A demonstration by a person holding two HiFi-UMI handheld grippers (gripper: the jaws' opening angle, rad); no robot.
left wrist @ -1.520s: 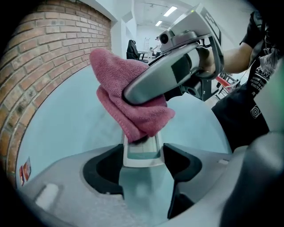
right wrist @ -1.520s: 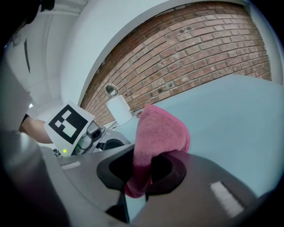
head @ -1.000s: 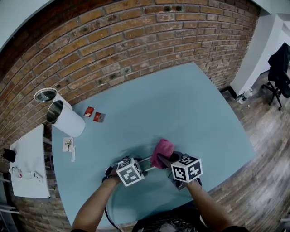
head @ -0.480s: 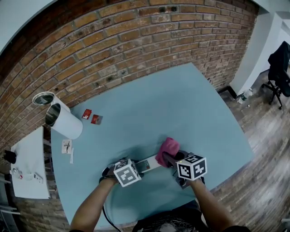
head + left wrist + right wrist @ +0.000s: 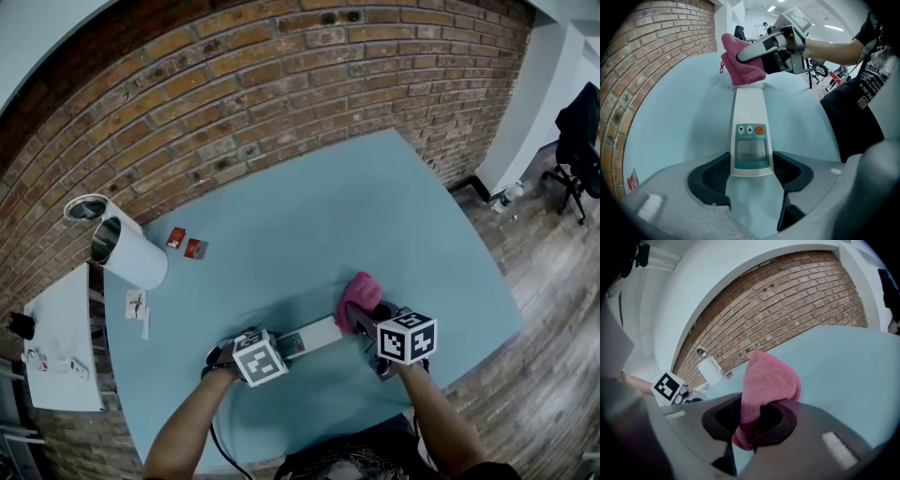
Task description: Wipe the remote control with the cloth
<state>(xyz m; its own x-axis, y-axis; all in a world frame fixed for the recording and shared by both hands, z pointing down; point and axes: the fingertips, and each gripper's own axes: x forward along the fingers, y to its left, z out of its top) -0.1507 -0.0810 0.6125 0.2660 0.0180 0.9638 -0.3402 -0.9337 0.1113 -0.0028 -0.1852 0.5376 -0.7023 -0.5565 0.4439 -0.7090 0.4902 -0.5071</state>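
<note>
A white remote control (image 5: 310,337) (image 5: 749,130) with a small screen and an orange button lies on the blue table (image 5: 375,216). My left gripper (image 5: 272,349) (image 5: 751,173) is shut on its near end and points steeply down. My right gripper (image 5: 367,321) (image 5: 750,420) is shut on a folded pink cloth (image 5: 357,295) (image 5: 766,385) (image 5: 740,65). The cloth rests at the remote's far end, at its right in the head view.
Two white cylindrical cans (image 5: 127,251) stand at the table's far left, with small red packets (image 5: 186,243) and a paper slip (image 5: 139,305) near them. A brick wall (image 5: 244,94) runs behind the table. A white side table (image 5: 61,337) is at the left.
My right gripper has slid the pink cloth to the right along the remote, uncovering more of its white body. The left gripper has kept its hold in place.
</note>
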